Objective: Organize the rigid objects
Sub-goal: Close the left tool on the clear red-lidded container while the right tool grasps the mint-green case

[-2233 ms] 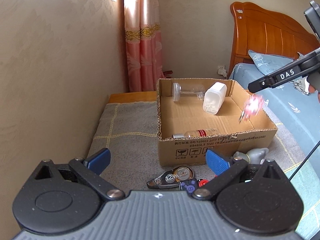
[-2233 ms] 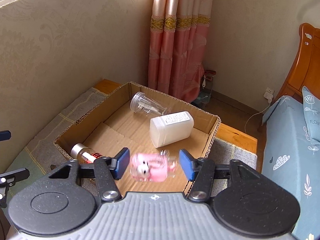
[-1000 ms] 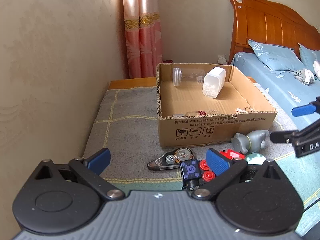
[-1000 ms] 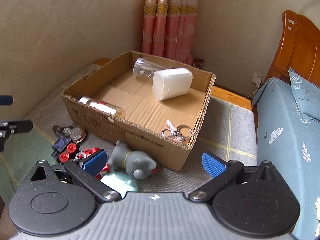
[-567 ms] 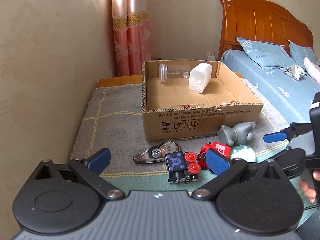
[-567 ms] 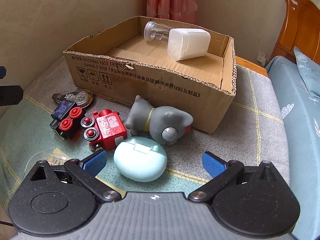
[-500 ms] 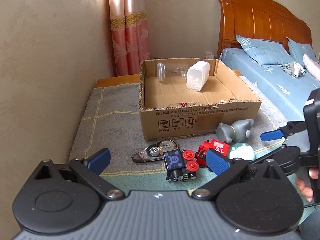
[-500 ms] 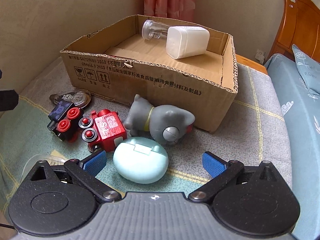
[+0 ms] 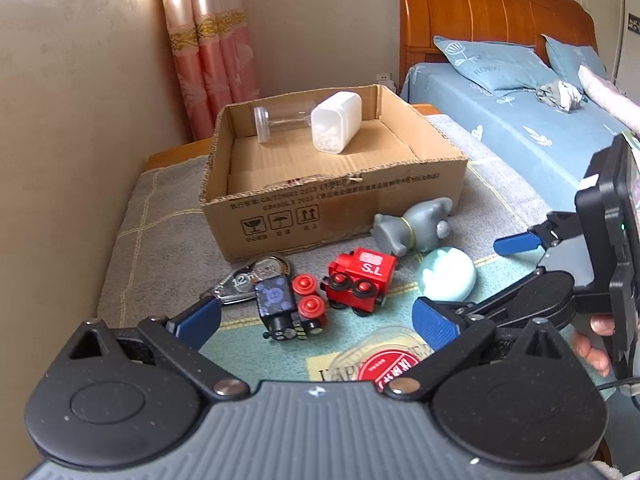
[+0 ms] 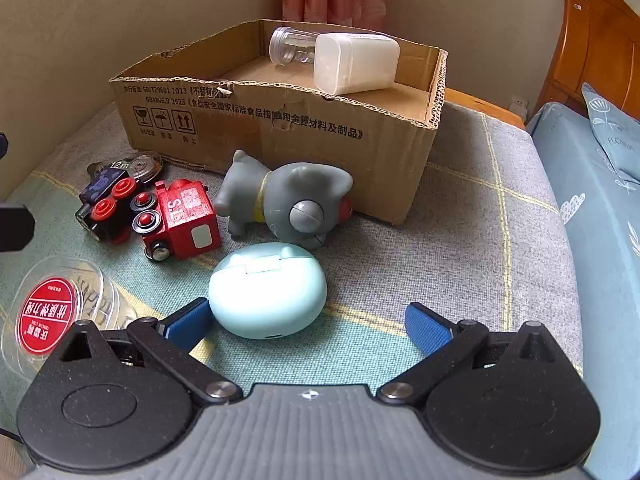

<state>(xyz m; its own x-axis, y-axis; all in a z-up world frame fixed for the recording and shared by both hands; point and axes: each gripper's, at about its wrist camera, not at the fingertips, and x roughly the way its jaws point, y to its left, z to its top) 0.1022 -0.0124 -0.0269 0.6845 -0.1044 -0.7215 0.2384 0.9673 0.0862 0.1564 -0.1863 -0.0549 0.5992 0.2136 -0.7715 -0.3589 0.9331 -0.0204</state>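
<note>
While its two blue-padded jaws stood wide apart and gripped nothing, the right gripper (image 10: 306, 322) hung low over the blanket (image 10: 472, 240), tilted down, with a mint-green oval case (image 10: 267, 290) lying between the jaws, nearer the left pad. Just beyond the case lay a grey toy animal (image 10: 286, 196) on its side against the front wall of a cardboard box (image 10: 280, 120). A red toy train car (image 10: 180, 218) and a dark one (image 10: 106, 200) sat to its left. Inside the box lay a white jar (image 10: 354, 62) and a clear tube (image 10: 290, 46). The left gripper (image 9: 316, 320) also hovered with jaws spread and empty, aimed at the trains, a red-labelled clear disc (image 9: 384, 362) below it. Fingers (image 9: 596, 340) held the right tool's handle.
</note>
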